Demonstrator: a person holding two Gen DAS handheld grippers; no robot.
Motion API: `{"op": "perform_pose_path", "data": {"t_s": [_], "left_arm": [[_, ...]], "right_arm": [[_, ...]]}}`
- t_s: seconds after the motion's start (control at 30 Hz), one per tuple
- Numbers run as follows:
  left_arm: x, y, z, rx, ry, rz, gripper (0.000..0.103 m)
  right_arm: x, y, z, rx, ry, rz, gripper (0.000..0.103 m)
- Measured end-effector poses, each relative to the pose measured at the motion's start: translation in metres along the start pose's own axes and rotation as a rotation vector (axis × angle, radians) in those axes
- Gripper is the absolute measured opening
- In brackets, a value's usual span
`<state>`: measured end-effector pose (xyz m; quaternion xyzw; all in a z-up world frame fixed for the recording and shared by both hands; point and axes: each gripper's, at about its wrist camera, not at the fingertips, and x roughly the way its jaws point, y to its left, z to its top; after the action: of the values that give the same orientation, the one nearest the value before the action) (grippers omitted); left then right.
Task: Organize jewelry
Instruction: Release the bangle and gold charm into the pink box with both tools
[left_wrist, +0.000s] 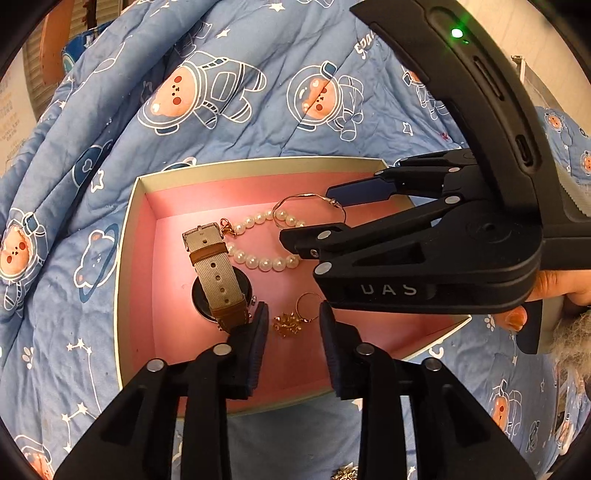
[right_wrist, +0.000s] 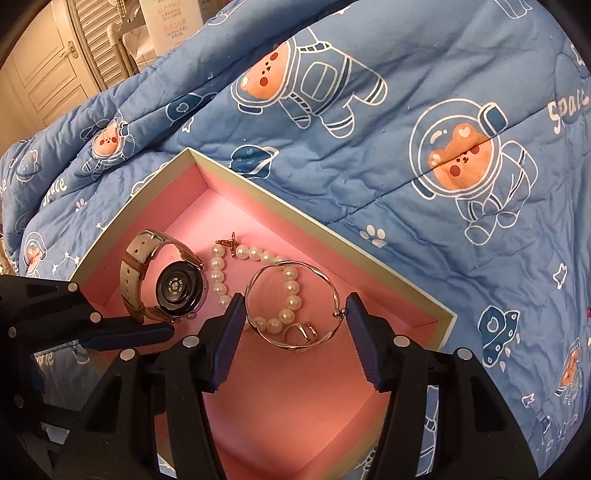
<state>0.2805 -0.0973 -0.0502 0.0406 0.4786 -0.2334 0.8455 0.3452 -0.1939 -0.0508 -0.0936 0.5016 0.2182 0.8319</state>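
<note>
Shallow pink-lined box (left_wrist: 127, 236) on a blue astronaut-print quilt (left_wrist: 258, 92), holding all the jewelry seen inside it: watch (right_wrist: 173, 286) lying crystal-down with its beige strap looped, pearl bracelet (right_wrist: 258, 284) beside it, thin gold bangle (right_wrist: 293, 306) lying over the pearls, small ring (right_wrist: 301, 332) within the bangle's loop, and, in the left wrist view, a gold brooch (left_wrist: 286, 323) touching a second thin ring (left_wrist: 306, 304). Left gripper (left_wrist: 293, 325) spread, empty, fingers straddling the brooch, one pad (left_wrist: 258, 332) just beside the watch strap end. Right gripper (right_wrist: 295, 314) spread, empty, pads flanking the bangle without a visible pinch. Further gold piece (left_wrist: 345, 472) on the quilt at the lower edge, outside the box, apparently still to be placed. Risks, as judgement: closing on the bangle likely to snag pearls or the enclosed ring and drag them along; thin wire prone to slipping or springing from flat pads; left pad liable to catch the strap and tip the watch; both tools crowded over one box, hence possible collision or a nudged box wall.
</note>
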Motion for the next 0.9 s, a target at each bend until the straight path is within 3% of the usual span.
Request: {"op": "perform_pose_path", "data": {"t_s": [0.07, 0.13, 0.23, 0.33, 0.53, 0.67, 0.9], "left_arm": [[-0.003, -0.001, -0.001, 0.003, -0.015, -0.002, 0.048], [-0.007, -0.002, -0.003, 0.009, -0.031, 0.008, 0.054], [-0.016, -0.002, -0.008, 0.015, -0.050, 0.009, 0.057], [-0.026, -0.003, -0.013, 0.025, -0.077, 0.012, 0.065], [-0.054, -0.005, -0.030, 0.036, -0.134, 0.033, 0.077], [-0.070, 0.004, -0.046, -0.017, -0.174, 0.040, 0.086], [-0.094, 0.032, -0.081, -0.137, -0.225, 0.045, 0.090]], "right_arm": [[0.001, 0.001, 0.000, -0.010, 0.001, -0.007, 0.056], [0.003, 0.004, 0.000, -0.024, 0.003, -0.017, 0.056], [0.004, 0.007, 0.000, -0.029, 0.000, -0.020, 0.057], [0.005, 0.011, 0.001, -0.032, -0.007, -0.016, 0.072], [-0.010, 0.014, 0.000, -0.020, -0.057, -0.001, 0.073], [-0.032, 0.018, -0.012, 0.002, -0.115, 0.022, 0.073], [-0.073, 0.032, -0.045, 0.038, -0.209, 0.060, 0.074]]}}
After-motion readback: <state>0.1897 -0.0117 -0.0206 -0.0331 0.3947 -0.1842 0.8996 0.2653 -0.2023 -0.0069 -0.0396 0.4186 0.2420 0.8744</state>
